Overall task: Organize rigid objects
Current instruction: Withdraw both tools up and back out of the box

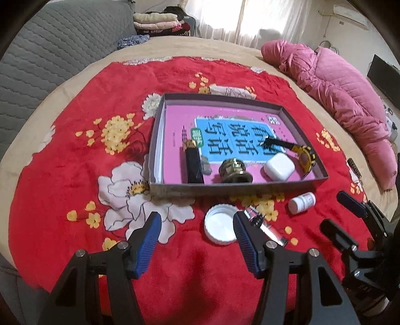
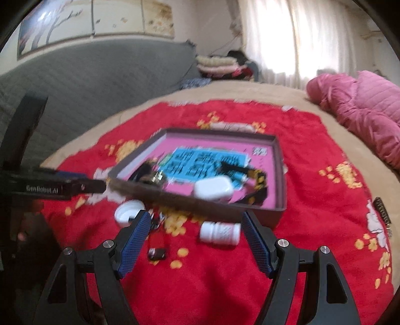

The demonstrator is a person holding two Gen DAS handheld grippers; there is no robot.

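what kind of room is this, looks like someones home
Most likely a lived-in room of a home, perhaps a bedroom: the work surface is a soft bed or couch under a red floral blanket, with a pink quilted jacket lying on it, folded clothes stacked behind and curtained windows.

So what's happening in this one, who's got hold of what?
Nobody holds anything yet. A person is sorting small items into a shallow box on a red floral blanket. Already inside: a watch, a white case, a brass piece and a dark lighter. A white lid, a small tube and a white bottle lie outside. The left tool hovers open by the lid, the right tool open over the bottle.
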